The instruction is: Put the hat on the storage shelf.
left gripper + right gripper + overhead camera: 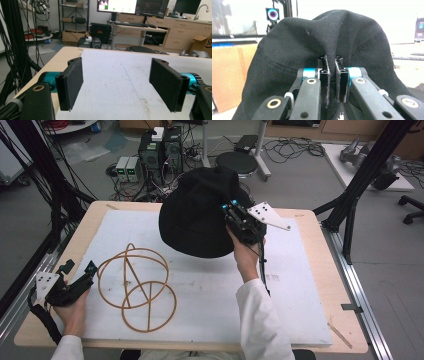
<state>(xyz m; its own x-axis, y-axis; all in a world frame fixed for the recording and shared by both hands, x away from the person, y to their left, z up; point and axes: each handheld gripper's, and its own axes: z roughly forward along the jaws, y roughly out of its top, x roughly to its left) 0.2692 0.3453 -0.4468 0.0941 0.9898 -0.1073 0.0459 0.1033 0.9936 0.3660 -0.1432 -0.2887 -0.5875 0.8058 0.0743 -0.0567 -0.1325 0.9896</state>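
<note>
Wire hat stand (136, 287) blocks surface (210, 295) left of centre; lifted black hat (197, 217) overhangs the far middle; right side open.

Soft room light, with glare behind the black hat (312, 45)

We see even overhead light on the white mat (210, 285) with faint shadows; behind the hat the background burns out white and blurs, and the hat itself reads as a dark, nearly featureless mass from above.

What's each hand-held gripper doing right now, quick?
Left hand-held gripper: open, nothing between its jaws, low over the white mat.
Right hand-held gripper: closed on a fold of the black cap, held above the mat.
</note>
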